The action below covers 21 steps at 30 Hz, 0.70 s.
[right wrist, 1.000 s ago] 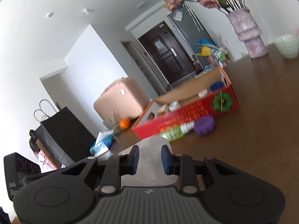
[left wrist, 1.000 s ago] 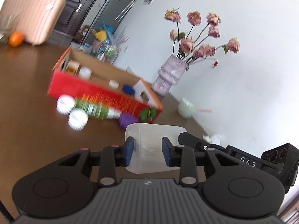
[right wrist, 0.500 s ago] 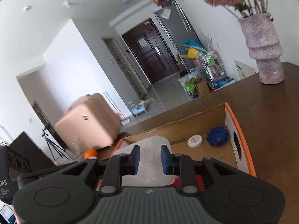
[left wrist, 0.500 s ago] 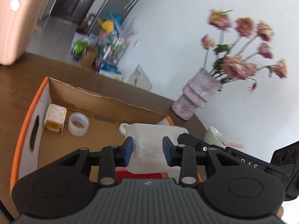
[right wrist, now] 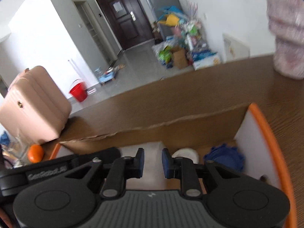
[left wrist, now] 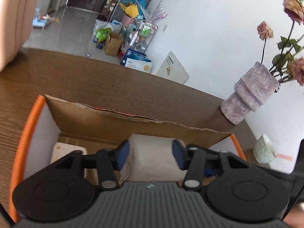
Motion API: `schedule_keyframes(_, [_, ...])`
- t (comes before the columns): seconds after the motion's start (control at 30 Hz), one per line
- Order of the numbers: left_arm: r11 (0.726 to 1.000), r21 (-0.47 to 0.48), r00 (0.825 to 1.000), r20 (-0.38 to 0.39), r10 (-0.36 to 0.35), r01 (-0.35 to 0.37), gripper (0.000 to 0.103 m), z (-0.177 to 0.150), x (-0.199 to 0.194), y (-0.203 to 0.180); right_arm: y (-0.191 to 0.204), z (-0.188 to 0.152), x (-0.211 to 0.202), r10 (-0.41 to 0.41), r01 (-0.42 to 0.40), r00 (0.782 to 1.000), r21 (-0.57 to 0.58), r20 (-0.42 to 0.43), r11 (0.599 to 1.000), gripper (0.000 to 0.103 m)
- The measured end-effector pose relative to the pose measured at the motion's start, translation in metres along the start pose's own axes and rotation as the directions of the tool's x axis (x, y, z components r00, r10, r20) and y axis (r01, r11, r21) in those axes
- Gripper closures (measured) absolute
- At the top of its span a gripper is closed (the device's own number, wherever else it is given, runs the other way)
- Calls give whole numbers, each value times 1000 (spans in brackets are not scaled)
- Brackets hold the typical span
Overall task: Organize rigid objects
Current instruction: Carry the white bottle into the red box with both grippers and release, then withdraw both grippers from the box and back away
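Left wrist view
Left gripper (left wrist: 151, 154): black plastic arms with blue pads; its jaws had just been opening and stood spread, the container between them with a gap at each pad.
Container (left wrist: 153, 157): translucent, frosted white plastic, boxy with soft corners; it sat low inside the box. Its long axis could not be told from here.
Box (left wrist: 133, 121): open-topped corrugated cardboard, brown inside, torn along the far rim, with white end walls edged in orange.
Cream tub (left wrist: 65, 149): a squarish, pale, rounded piece on the box floor at the left, partly hidden by the gripper arm.
Blue piece (left wrist: 210, 172): a small dark blue bit at the right of the box floor, mostly hidden.
Table (left wrist: 76, 76): dark brown wood grain, matte.
Vase (left wrist: 248, 98): lilac, rough, glittery surface, ribbed in stacked rings, upright on the table beyond the box's right end, holding dried pink roses.
Bowl (left wrist: 264, 149): pale green, glossy, on the table just right of the box.

Right wrist view
Right gripper (right wrist: 153, 163): same black arms and blue pads, jaws narrow, clamped on the container's wall.
Container (right wrist: 150, 149): frosted white, blurred, inside the box between the pads.
White cap (right wrist: 187, 153): round, smooth, on the box floor just right of the pads.
Blue cap (right wrist: 225, 156): dark blue with a scalloped edge, near the box's right end wall.
Box (right wrist: 264, 125): orange rim curving round the white right end.
Suitcase (right wrist: 32, 104): pink, ribbed hard shell, beyond the box's left end.
Orange (right wrist: 35, 153): round, beside the suitcase.
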<state>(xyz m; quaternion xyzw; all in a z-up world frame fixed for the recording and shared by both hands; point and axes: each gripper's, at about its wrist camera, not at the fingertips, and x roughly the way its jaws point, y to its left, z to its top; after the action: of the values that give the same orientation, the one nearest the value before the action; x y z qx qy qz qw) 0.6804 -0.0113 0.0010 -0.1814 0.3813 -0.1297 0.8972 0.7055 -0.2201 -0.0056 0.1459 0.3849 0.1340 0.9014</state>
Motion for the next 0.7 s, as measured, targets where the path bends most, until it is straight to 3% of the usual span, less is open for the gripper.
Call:
schedule_keyframes(0.1, [997, 76, 1000, 8, 22, -22, 36, -1, -23, -9, 0, 6, -14, -19, 19, 1000, -20, 0, 1000, 67])
schedule_keyframes(0.2, [981, 163, 994, 47, 95, -102, 32, -9, -59, -20, 2, 7, -45, -51, 53, 998, -66, 26, 996, 64])
schedule_keyframes(0.23, [973, 192, 991, 66, 116, -127, 29, -14, -72, -23, 2, 7, -59, -64, 67, 997, -88, 36, 994, 63])
schedule_keyframes(0.37, [919, 292, 962, 144, 231, -264, 21, -37, -128, -33, -1, -2, -123, -101, 115, 991, -173, 89, 978, 39])
schedule_keyframes(0.43, [902, 315, 951, 193, 242, -294, 8, -50, -159, -36, -5, -11, -154, -117, 137, 987, -197, 113, 971, 33])
schedule_keyframes(0.5, [884, 325, 928, 274, 253, -337, 1, -65, -191, -43, -10, -22, -182, -127, 152, 984, -206, 129, 967, 27])
schedule_keyframes(0.6, [864, 336, 896, 369, 246, -375, 0, -88, -230, -55, -11, -45, -216, -107, 143, 980, -216, 166, 966, 18])
schedule_keyframes(0.7, [872, 327, 892, 391, 227, -365, 0, -105, -261, -64, -6, -74, -239, -84, 146, 965, -243, 246, 959, 13])
